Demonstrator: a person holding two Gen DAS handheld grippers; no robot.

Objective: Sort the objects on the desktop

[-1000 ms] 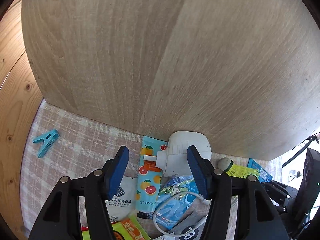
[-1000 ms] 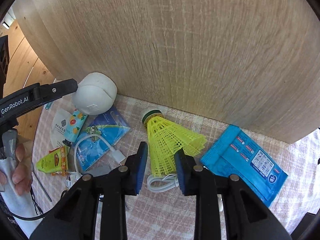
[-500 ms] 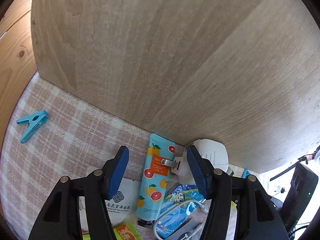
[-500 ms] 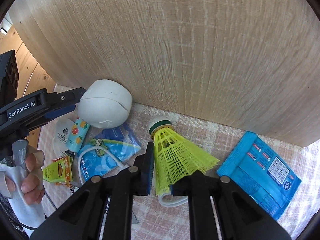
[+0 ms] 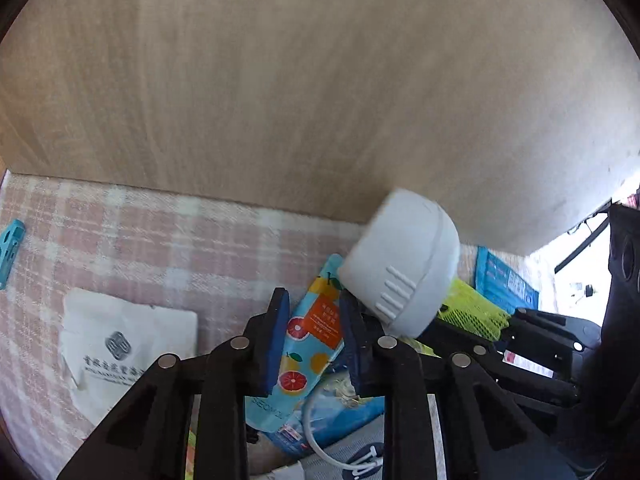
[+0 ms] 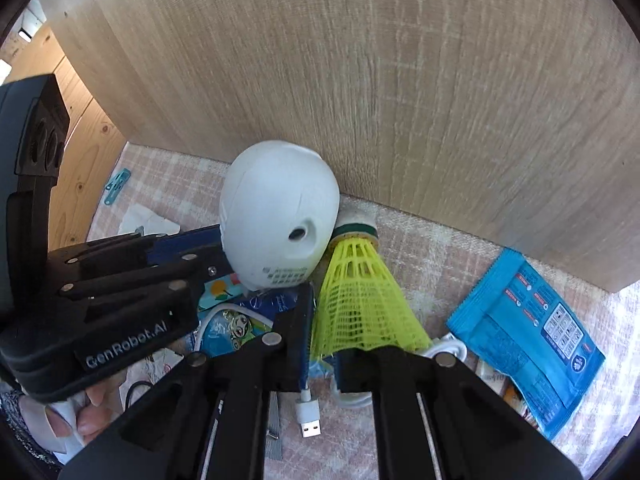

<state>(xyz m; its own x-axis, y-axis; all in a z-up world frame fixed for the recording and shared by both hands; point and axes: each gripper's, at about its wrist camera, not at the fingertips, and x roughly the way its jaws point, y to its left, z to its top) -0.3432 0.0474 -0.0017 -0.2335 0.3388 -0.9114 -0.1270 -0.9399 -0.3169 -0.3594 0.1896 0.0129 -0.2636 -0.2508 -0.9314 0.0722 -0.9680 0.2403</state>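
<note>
My right gripper [image 6: 324, 332] is shut on the mesh skirt of a yellow shuttlecock [image 6: 360, 300], whose cork points at the wooden panel. A white round plug adapter [image 6: 280, 216] stands tipped up just left of it. In the left wrist view the adapter [image 5: 404, 272] leans on the tip of my left gripper's right finger. My left gripper [image 5: 312, 320] points down with its jaws closing. Only a fruit-print hand cream tube [image 5: 312, 344], lying on the cloth below, shows in their gap. No pad visibly presses on anything.
A wooden panel [image 6: 400, 80] rises right behind the objects on the plaid cloth [image 5: 160, 240]. Around lie a blue packet [image 6: 524, 332], a white sachet [image 5: 120, 344], a teal clip [image 5: 10, 248], a white USB cable [image 6: 308, 420] and a cartoon-print pouch [image 6: 236, 328]. A person's hand [image 6: 88, 412] holds the left gripper.
The right gripper's jaws closed onto the shuttlecock's skirt. The left gripper came lower and nearer the panel, its jaws narrowed, and the white adapter tipped up against its right finger.
</note>
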